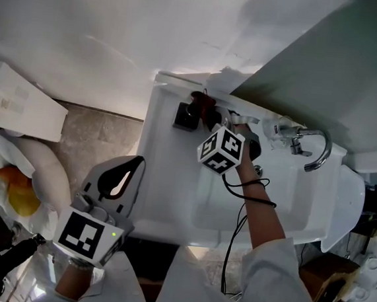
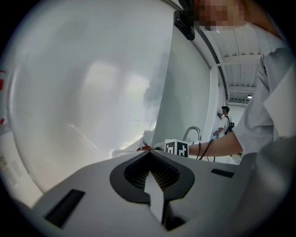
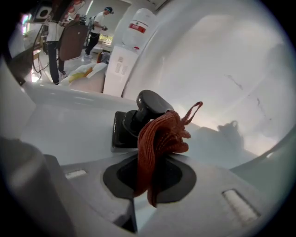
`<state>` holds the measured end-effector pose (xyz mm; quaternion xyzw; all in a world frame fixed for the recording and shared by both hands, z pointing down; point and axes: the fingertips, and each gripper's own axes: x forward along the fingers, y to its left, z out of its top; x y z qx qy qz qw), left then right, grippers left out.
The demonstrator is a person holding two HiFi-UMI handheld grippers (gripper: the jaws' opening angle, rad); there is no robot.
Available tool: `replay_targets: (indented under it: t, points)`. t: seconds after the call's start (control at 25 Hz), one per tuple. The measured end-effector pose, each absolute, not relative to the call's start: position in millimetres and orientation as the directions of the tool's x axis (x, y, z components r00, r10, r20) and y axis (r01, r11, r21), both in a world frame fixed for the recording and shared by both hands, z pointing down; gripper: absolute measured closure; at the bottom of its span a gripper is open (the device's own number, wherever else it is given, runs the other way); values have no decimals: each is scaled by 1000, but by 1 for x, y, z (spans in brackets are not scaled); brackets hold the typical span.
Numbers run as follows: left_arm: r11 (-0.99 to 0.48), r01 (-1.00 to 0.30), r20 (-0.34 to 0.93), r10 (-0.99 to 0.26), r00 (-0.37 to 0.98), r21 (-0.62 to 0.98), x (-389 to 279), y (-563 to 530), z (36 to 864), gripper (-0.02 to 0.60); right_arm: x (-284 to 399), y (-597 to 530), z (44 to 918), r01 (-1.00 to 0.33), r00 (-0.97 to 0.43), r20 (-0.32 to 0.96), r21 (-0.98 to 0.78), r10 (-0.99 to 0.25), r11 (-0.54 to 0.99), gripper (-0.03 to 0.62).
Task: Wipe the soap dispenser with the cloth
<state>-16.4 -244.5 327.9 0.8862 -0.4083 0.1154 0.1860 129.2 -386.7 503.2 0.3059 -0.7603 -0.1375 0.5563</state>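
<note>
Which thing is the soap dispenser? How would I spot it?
Find the white sink by the wall. On its back rim, away from the silver tap, sits the soap dispenser. It's black with a round top, unlike the red cloth beside it.

Dispenser (image 1: 184,118), faucet (image 1: 316,150) along wall (image 1: 107,33) (basin (image 1: 171,192) open)

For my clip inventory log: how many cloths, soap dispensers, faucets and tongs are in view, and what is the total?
soap dispenser: 1
cloth: 1
faucet: 1
tongs: 2, the left tongs shut on nothing, the right tongs shut on the cloth
Total: 5
</note>
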Motion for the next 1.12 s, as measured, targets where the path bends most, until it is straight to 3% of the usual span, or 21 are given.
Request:
replay_targets:
  t: [0.16,0.6,1.12]
  points:
    - [-600,-764,358,-677,644,240,-17,-245,329,577,130,-393,512,-285,-198,804,501,-561,817,539]
    - [-602,-764,360,-676,643,232,-21,-244,331,577,144,-366,544,-646,-246,828,248,-505,722,539]
    - [-648,-735,325,-664,673,198,-5,-238,321,577,126,-310,548,-781,-354,818,9,-454,625,539]
